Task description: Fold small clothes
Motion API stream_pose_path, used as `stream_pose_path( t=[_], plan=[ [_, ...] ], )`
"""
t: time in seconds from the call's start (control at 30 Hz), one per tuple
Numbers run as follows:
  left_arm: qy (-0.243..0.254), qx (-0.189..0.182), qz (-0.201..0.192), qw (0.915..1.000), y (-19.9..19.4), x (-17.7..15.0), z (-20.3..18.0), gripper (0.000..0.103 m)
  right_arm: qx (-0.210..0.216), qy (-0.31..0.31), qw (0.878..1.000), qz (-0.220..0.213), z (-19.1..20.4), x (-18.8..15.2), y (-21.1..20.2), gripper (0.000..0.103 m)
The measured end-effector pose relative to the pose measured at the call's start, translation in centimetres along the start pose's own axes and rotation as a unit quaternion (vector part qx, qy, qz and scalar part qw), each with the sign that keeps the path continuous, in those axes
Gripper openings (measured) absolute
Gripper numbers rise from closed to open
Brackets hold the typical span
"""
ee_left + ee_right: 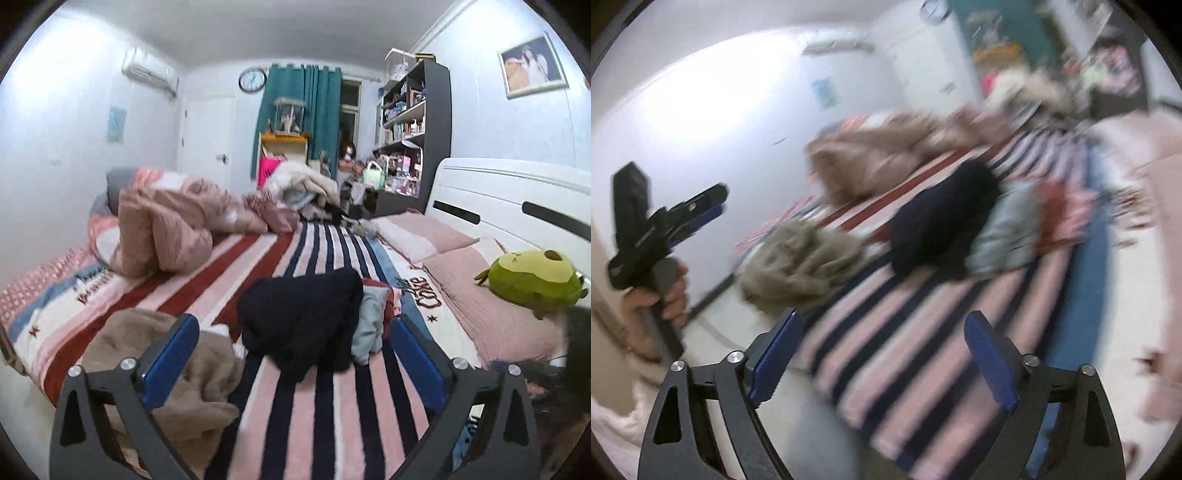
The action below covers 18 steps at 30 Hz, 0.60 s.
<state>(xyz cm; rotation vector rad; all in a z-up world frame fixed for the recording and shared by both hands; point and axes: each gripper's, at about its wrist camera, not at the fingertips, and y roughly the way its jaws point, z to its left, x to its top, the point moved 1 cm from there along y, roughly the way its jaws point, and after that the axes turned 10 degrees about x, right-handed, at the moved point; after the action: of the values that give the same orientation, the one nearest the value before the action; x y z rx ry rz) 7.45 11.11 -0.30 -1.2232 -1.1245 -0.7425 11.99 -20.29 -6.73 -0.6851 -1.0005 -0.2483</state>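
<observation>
Left wrist view had the left claw spread wide with nothing in it, hovering over the striped bed. Just past its tips sat a dark navy garment, with a tan fuzzy garment off to its left and a grey-blue garment touching its right side. Further back, a pink quilt was bunched up. The right wrist view was pretty blurry, but the right claw was also spread and empty above the bed.
</observation>
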Motion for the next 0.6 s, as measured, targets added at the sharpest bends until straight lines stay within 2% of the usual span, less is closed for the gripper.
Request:
stream_pose_path(
  t=[0.03, 0.1, 0.17, 0.23, 0.33, 0.6],
  plan=[
    [0.002, 0.009, -0.008, 0.9999, -0.4, -0.2, -0.9, 0.102, -0.029, -0.01, 0.999, -0.025, 0.2, -0.3, -1.8, 0.099],
    [0.011, 0.02, -0.022, 0.9995, -1.1, -0.5, -2.7, 0.102, -0.07, -0.027, 0.996, -0.054, 0.7, -0.4, -4.6, 0.103],
    [0.018, 0.024, -0.033, 0.999, -1.5, -0.7, -4.1, 0.102, -0.112, -0.043, 0.99, -0.078, 1.2, -0.5, -6.8, 0.103],
    [0.024, 0.02, -0.042, 0.9986, -1.9, -1.0, -5.2, 0.102, -0.131, -0.049, 0.986, -0.088, 1.3, -0.4, -8.2, 0.103],
    [0.03, 0.019, -0.043, 0.9984, -2.2, -1.2, -6.1, 0.102, -0.152, -0.052, 0.982, -0.102, 1.2, -0.2, -9.8, 0.103],
    [0.04, 0.01, -0.047, 0.998, -2.7, -1.3, -7.0, 0.102, -0.169, -0.057, 0.977, -0.117, 1.1, -0.1, -11.2, 0.103]
  ],
)
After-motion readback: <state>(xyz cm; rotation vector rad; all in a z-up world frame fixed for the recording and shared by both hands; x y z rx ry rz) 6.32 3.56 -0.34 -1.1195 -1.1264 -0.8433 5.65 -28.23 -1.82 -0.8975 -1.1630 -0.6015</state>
